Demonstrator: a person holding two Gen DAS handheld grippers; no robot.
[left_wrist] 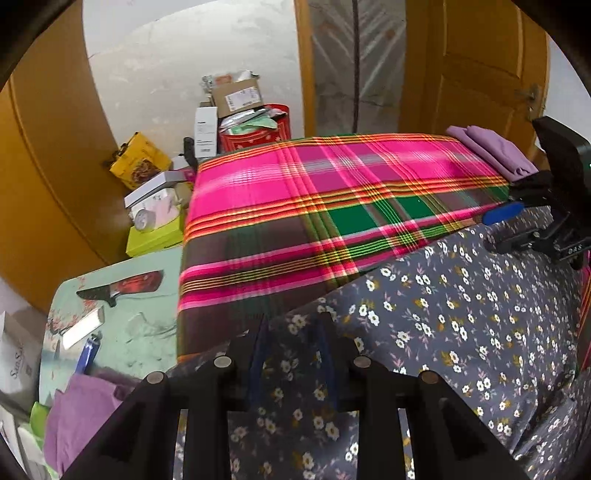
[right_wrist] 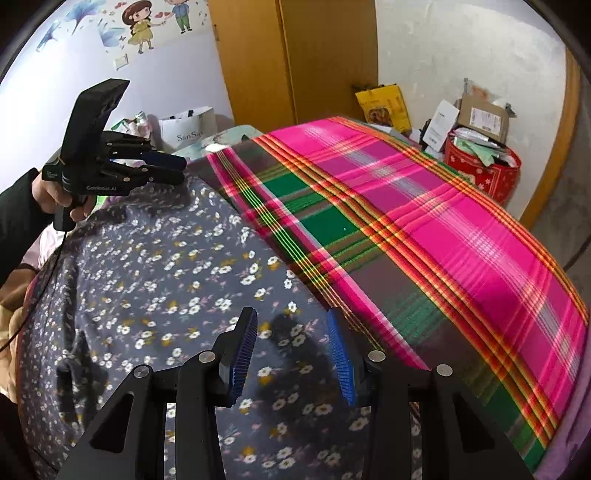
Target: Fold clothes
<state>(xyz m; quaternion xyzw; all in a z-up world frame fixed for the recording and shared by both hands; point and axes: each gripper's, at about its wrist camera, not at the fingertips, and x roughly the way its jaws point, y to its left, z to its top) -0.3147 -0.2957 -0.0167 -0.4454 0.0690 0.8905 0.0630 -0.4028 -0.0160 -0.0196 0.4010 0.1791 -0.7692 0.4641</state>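
Hovering over: our two grippers, left gripper (left_wrist: 291, 354) and right gripper (right_wrist: 295, 354), both spread, pinching nothing.
Garment: floral cloth (right_wrist: 177, 280) lies directly beneath us on the plaid-covered worktop (right_wrist: 443, 229).
Nearer edge: the right gripper's.
Room: open plaid beyond; purple folded pile (left_wrist: 491, 151) far corner.

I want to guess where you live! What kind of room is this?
Probably a lived-in room at home, maybe a bedroom. A cartoon sticker of two children decorates the wall, a wooden door stands behind, and boxes and bags pile up beside the plaid cloth under the flowered garment.
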